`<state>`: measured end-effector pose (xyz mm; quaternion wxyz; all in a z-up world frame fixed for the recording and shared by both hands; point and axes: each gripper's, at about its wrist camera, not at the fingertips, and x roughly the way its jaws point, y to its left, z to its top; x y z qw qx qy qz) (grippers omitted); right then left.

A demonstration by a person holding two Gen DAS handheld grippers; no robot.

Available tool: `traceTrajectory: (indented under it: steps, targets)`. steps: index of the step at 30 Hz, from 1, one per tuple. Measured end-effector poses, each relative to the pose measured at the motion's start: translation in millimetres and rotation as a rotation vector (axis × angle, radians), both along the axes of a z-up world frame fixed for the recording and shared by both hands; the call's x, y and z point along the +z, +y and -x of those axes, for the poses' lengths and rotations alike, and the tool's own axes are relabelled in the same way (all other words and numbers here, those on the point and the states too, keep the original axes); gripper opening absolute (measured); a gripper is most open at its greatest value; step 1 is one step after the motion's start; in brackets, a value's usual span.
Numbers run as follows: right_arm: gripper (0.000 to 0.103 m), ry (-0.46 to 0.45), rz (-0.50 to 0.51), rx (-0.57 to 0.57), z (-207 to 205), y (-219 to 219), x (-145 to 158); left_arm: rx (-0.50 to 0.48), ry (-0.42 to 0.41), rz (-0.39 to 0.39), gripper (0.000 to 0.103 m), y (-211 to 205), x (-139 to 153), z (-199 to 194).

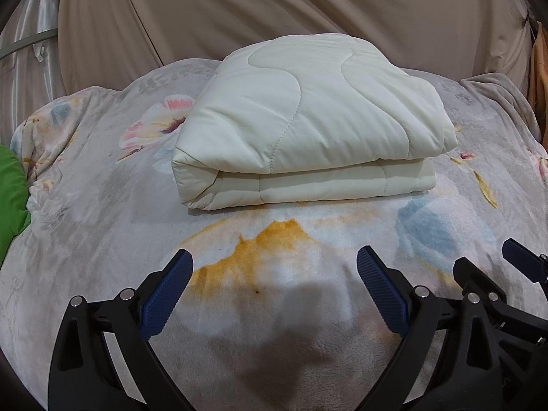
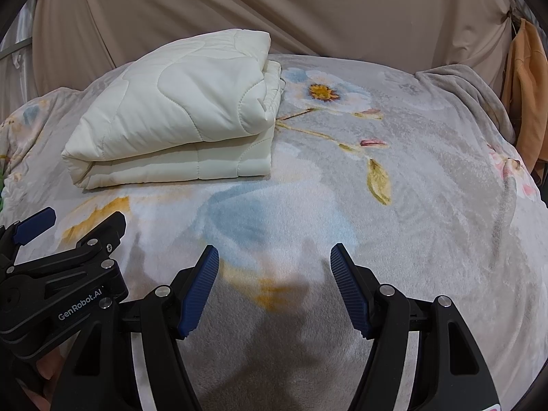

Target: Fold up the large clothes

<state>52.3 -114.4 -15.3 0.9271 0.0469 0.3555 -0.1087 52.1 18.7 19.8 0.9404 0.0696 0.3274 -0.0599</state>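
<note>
A fuzzy floral blanket covers the bed, beige draped cloth behind it. The cream quilted comforter sits folded, puffy and wave-stitched, mid-bed. Left tongs and right tongs hover spread, holding nothing.

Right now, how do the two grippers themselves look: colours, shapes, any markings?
Both are alike: the left gripper and right gripper have glossy black plastic frames with triangular cut-outs and round silver pivot bolts. Their fingers carry dark blue ribbed pads. White "GenRobot.AI" lettering shows on the left one's body. No cables visible.
</note>
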Motion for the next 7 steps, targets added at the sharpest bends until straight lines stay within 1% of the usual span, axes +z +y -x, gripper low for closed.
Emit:
traceTrajectory:
  steps: [7]
  targets:
    - [0.066,-0.002,0.010,0.001,0.7,4.1,2.6,0.009,0.009,-0.002,0.093,-1.4,-0.9,-0.3]
